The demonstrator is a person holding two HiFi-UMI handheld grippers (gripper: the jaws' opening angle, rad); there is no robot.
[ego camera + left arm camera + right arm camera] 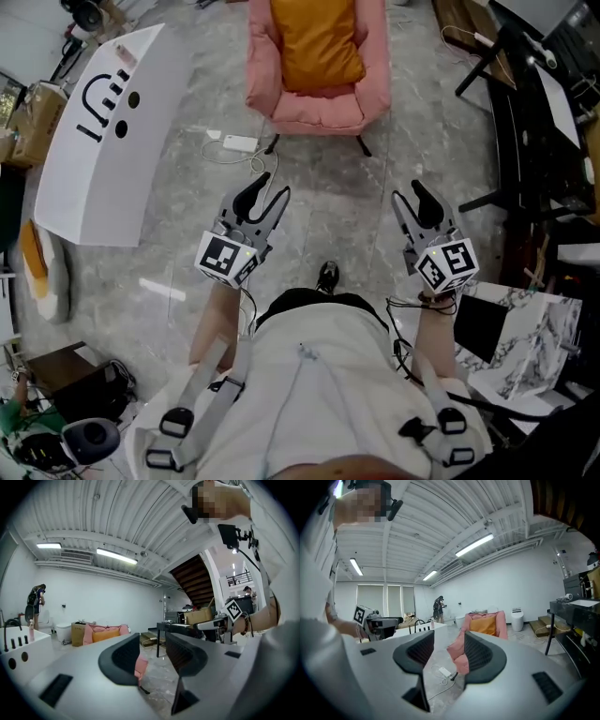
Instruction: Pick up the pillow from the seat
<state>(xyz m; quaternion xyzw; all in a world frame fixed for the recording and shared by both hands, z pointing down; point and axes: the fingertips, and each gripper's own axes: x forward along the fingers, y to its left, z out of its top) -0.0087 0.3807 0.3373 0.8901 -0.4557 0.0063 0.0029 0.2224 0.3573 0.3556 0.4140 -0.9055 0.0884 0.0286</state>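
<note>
An orange pillow [315, 42] leans against the back of a pink armchair [323, 108] at the top of the head view. It shows again as the pillow [483, 625] on the armchair [461, 651] in the right gripper view, and as the pillow [106, 634] far off in the left gripper view. My left gripper [267, 190] and right gripper [410, 194] hover over the floor, well short of the chair. Both stand open with nothing between the jaws. In their own views the left gripper [153, 656] and the right gripper [447, 652] frame only floor and chair.
A white counter [103, 131] with black markings stands left of the chair. A white power strip [239, 143] and its cable lie on the marble floor by the chair leg. Dark desks and chairs [539, 122] crowd the right side. A person [438, 607] stands far off.
</note>
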